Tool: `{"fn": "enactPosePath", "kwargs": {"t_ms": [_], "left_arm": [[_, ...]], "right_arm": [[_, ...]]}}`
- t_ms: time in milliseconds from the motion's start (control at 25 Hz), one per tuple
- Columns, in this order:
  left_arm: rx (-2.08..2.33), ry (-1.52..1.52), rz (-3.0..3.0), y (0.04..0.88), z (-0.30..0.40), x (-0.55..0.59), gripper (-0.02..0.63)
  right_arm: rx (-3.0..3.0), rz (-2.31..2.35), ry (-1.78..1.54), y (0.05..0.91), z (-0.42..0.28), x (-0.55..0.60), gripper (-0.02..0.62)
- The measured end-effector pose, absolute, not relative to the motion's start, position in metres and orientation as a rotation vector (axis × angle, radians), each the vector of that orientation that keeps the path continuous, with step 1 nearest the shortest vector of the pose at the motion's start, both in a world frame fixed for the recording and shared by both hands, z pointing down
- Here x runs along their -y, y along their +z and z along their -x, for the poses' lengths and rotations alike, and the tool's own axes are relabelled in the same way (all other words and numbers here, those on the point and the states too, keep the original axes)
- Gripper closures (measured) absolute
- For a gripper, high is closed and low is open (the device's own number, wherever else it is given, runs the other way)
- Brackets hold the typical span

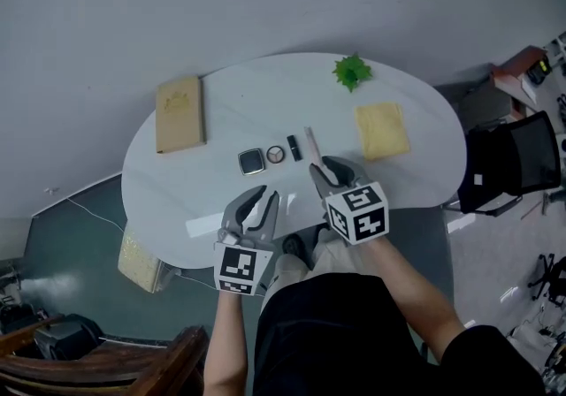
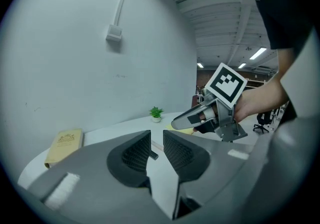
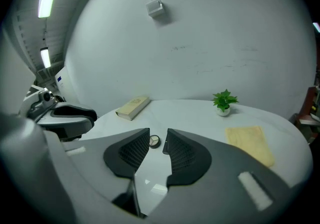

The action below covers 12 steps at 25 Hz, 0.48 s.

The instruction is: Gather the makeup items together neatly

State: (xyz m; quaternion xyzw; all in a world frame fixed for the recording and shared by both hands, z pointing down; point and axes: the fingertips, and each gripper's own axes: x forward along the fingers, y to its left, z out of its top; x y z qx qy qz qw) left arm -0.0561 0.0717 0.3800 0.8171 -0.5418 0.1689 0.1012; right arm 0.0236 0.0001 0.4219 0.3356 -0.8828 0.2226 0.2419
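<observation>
From above you see all four makeup items in a short row on the white counter (image 1: 265, 94), just beyond both pairs of jaws. They are one square compact (image 1: 252, 161), one round compact (image 1: 276, 154), one small black tube (image 1: 294, 148) and one pale slim stick (image 1: 311, 140). Neither gripper view gives you that full count. Your right gripper (image 3: 158, 133) holds its jaws moderately apart with nothing in them. Through their gap its view shows only the round compact (image 3: 154, 141) and the black tube (image 3: 164, 148), lying on the counter past the tips; the square compact is hidden behind a jaw. Your left gripper (image 2: 156, 140) has its jaws apart by a narrow slot, also empty. Past that slot its view shows only a small dark piece, most likely the black tube (image 2: 153, 155). Each gripper view does show the other gripper, off to the side of its own jaws: the right one (image 2: 182, 122) to the right, the left one (image 3: 85, 117) to the left. In the head view both, left (image 1: 262, 201) and right (image 1: 324, 170), sit short of the row and touch none of it. There is also one tan book (image 1: 179, 112) ahead and left of the left jaws. One yellow cloth (image 1: 382, 130) lies ahead and right of the right jaws, and one small green plant (image 1: 352, 71) stands far beyond them.
</observation>
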Motion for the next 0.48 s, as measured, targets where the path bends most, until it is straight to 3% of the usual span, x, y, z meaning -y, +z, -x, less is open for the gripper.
{"fn": "enactPosePath", "kwargs": {"t_ms": [480], "left_arm": [[1.601,0.387,-2.460,0.341,0.069,-0.114,0.578]], "right_arm": [[2.581,-0.936,0.452,0.354,-0.017,-0.070,0.510]]}}
